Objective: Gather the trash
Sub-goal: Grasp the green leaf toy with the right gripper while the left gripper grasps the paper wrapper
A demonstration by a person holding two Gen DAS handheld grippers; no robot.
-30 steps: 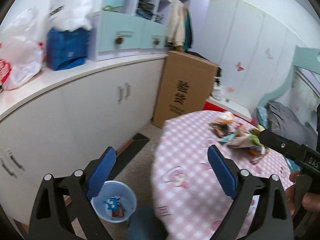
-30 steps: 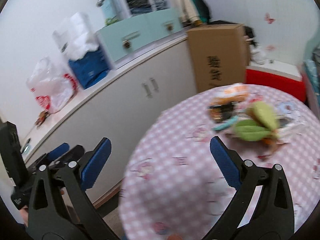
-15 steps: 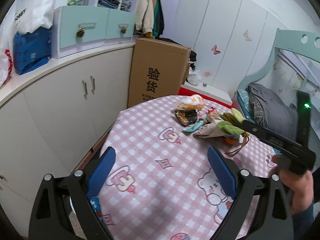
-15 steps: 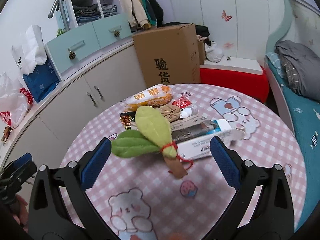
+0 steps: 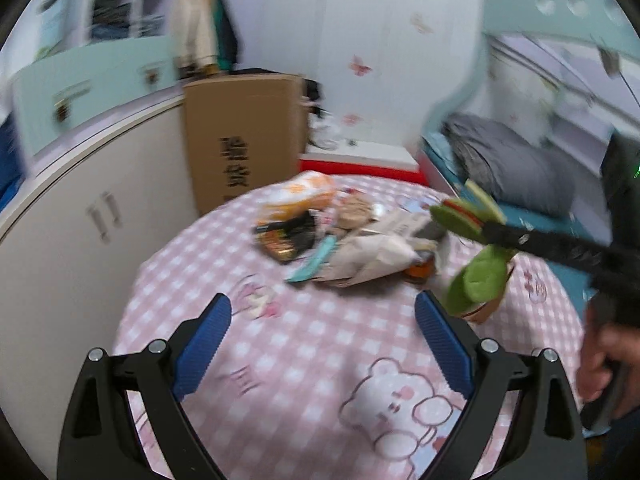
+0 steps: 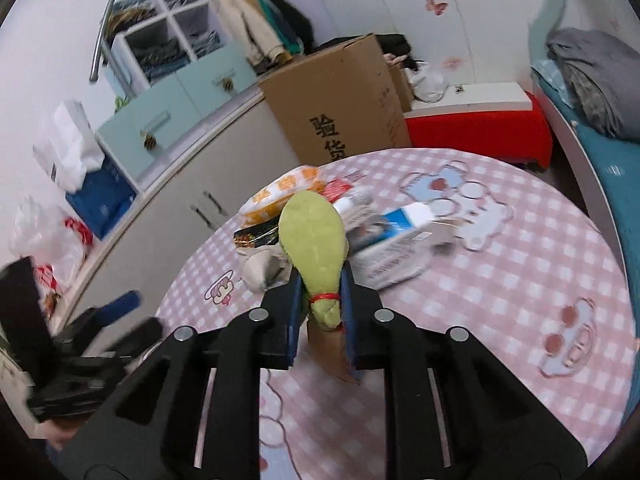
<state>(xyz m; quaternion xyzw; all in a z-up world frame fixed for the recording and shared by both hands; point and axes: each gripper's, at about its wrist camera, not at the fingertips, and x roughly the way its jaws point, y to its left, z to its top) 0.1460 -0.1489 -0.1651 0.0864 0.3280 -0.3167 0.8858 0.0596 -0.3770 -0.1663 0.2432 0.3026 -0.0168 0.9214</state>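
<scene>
On the pink checked table [image 5: 320,360] lies a pile of trash: an orange snack bag [image 5: 304,196], a dark wrapper [image 5: 286,236], crumpled paper [image 5: 372,256] and a white and blue carton [image 6: 400,240]. My right gripper [image 6: 320,276] is closing on a green leaf bundle [image 6: 312,236], its blue pads pressing the end tied with red string. From the left wrist view, the bundle [image 5: 476,280] hangs from that gripper [image 5: 492,234] just above the table, right of the pile. My left gripper [image 5: 320,320] is open and empty, over the table short of the pile.
A tall cardboard box [image 5: 240,136] stands behind the table against white cabinets [image 5: 80,208]. A red box [image 6: 476,128] sits at the back. A bed with a grey blanket [image 5: 512,168] lies right. A person's hand [image 5: 600,364] holds the right gripper's handle.
The right jaws, wide open around the leaf bundle half a second ago, have closed on its tied end. Both grippers have moved in over the table toward the pile.
</scene>
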